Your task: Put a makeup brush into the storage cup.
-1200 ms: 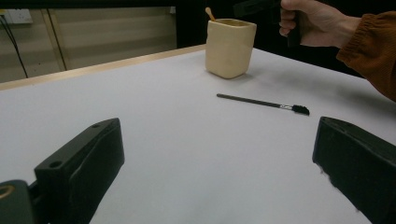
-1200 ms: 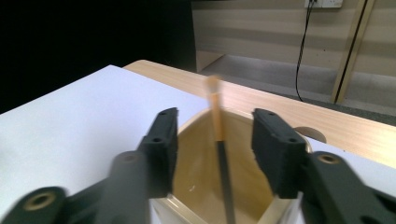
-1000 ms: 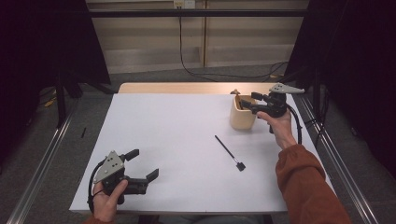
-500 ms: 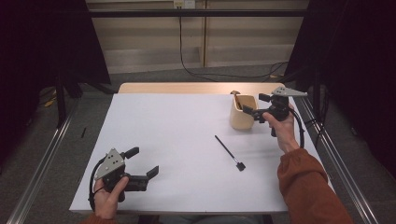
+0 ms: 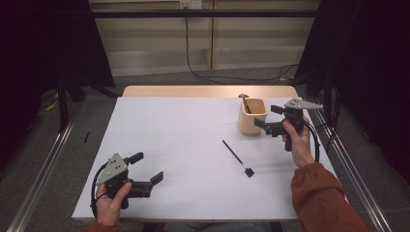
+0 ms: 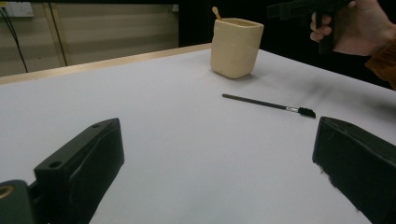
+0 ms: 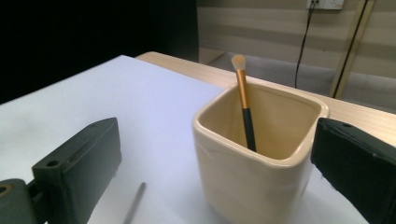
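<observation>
A cream square cup [image 5: 252, 116] stands at the table's far right, and a gold-handled makeup brush [image 5: 245, 101] leans inside it, bristles up. My right gripper [image 5: 266, 116] hovers just right of the cup, apart from it. It is open: its jaws have just been opening, with nothing gripped between them. In the right gripper view the cup [image 7: 254, 177] and the brush [image 7: 244, 107] sit close ahead between my jaws. A thin black brush [image 5: 238, 158] lies flat on the white table. My left gripper [image 5: 147, 167] rests open at the near left, empty, and faces the black brush [image 6: 266, 103].
A white sheet [image 5: 183, 140] covers the table, with a wooden strip [image 5: 208, 91] along the far edge. Metal rails run down both sides, and cables lie on the floor beyond. Bare sheet stretches between the two grippers.
My right gripper has drawn back to the right, away from the cup, and its jaws have opened. The gold brush stays in the cup. The left gripper has not moved.
</observation>
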`<state>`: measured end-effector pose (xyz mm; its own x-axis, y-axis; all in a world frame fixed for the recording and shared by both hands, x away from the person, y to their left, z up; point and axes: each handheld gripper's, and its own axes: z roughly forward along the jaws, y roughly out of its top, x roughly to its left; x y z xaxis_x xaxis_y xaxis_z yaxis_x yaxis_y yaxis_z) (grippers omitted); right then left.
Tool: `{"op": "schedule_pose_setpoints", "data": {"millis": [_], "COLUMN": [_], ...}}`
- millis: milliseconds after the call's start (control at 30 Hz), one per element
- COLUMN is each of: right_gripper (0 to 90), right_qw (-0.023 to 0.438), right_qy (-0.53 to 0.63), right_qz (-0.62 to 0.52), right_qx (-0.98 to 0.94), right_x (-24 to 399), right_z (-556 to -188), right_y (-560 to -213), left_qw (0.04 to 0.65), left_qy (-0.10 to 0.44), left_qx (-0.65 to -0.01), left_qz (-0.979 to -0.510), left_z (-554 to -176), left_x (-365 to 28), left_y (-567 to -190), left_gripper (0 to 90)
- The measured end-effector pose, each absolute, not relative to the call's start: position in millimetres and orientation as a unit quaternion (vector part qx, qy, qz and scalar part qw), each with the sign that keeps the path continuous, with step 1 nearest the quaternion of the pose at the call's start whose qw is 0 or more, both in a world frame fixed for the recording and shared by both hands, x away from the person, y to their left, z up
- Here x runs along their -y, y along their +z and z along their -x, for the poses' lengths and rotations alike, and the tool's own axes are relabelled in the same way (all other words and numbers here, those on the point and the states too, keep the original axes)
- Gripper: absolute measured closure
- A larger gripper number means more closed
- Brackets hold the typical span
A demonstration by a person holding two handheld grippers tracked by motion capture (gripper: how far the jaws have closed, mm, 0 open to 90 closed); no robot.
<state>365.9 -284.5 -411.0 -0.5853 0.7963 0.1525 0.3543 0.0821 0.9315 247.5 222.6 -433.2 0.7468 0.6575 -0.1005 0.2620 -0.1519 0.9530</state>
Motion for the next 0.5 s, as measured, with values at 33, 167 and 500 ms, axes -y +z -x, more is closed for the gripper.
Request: {"op": "schedule_pose_setpoints", "data": {"millis": [33,167,500], "right_gripper": [1.3,1.4,1.6], "right_qw": [0.202,0.198,0.194], "right_qy": [0.543,0.549,0.557], "right_qz": [-0.402,-0.4,-0.408], "right_qx": [-0.709,-0.706,-0.697], "right_x": [285,285,294], "right_z": [-364,-354,-326], "right_y": [-410,-410,-412], "left_qw": [0.574,0.574,0.574], "left_qy": [0.171,0.178,0.187], "left_qx": [-0.31,-0.311,-0.313], "left_qz": [-0.738,-0.736,-0.733], "left_z": [-248,-248,-244], "left_x": [-223,-225,-227], "left_y": [-432,-432,-429], "left_gripper": [2.0,2.0,2.0]}}
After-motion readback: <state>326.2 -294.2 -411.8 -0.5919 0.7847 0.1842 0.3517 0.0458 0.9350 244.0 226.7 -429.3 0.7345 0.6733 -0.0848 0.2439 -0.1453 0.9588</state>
